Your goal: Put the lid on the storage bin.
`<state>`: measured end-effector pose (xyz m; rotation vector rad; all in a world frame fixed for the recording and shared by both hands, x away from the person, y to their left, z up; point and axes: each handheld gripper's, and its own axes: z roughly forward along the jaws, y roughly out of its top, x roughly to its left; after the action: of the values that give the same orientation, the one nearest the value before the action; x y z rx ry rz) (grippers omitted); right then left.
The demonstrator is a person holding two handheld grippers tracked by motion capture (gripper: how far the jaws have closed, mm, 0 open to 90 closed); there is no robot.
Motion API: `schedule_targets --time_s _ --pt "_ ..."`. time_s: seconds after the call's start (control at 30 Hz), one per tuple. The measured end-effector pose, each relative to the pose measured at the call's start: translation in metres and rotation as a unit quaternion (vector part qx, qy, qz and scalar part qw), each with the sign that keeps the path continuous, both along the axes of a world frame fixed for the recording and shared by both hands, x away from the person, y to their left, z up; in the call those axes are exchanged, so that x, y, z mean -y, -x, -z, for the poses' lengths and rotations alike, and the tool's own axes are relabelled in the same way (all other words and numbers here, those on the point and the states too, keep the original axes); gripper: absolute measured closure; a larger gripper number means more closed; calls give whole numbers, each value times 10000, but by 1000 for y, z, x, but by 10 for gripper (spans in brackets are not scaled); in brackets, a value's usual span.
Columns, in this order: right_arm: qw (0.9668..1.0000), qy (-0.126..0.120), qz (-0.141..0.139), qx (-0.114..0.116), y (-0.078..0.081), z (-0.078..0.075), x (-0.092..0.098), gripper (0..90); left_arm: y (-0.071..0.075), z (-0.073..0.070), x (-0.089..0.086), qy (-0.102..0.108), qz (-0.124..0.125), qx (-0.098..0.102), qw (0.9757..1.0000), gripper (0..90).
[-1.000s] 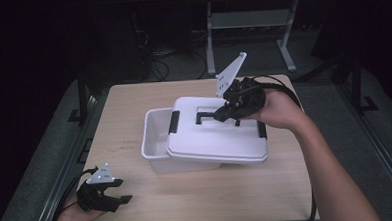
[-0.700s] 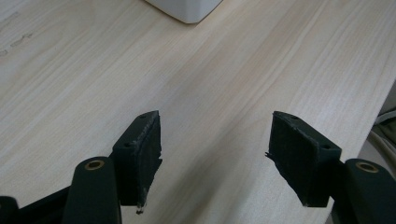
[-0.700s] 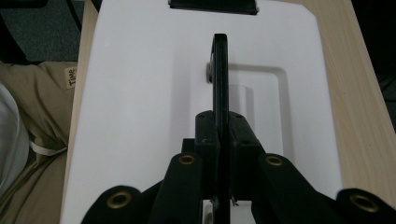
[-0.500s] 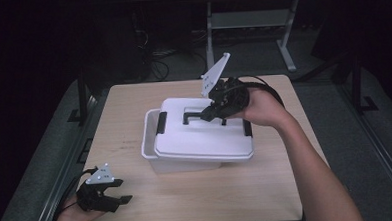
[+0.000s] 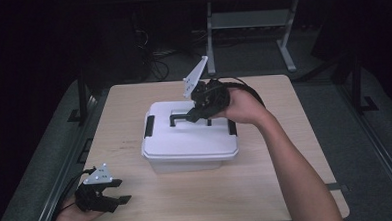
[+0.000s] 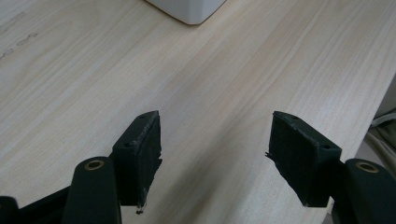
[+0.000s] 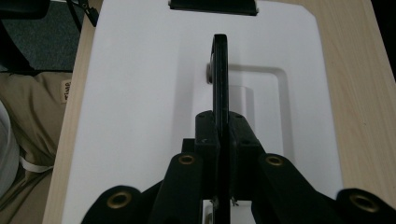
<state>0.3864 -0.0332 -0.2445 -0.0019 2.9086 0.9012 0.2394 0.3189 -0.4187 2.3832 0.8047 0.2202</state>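
Right gripper (image 5: 193, 115) jaws clenched on the black handle (image 7: 220, 70) of the white lid (image 5: 185, 136), which lies on the box (image 5: 184, 163) directly beneath them. Left gripper (image 5: 119, 199) jaws released over bare surface (image 6: 233, 70), the box well ahead. Risk: uneven seating leaves one edge proud, as the thin handle may pivot between the jaws.

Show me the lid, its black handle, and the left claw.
lid (image 5: 185, 138): high view, bare white top.
handle (image 7: 220, 60): right gripper view, upright black bar.
left claw (image 6: 215, 161): left gripper view, gap between its tips.
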Motion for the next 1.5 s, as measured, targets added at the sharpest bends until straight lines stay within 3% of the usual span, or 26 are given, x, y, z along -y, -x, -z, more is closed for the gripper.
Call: schedule_targets --time_s 0.53,1.07,1.5 --pt "9998 25 -151 -126 -21 17 -25 843 2 0 -4 62 -47 2 10000 338" --pt "9997 103 -117 -183 -34 33 -31 843 3 0 -5 81 -55 7 10000 338" --pt "9997 20 -45 -221 -41 34 -27 842 2 2 -6 86 -77 -35 9999 338"
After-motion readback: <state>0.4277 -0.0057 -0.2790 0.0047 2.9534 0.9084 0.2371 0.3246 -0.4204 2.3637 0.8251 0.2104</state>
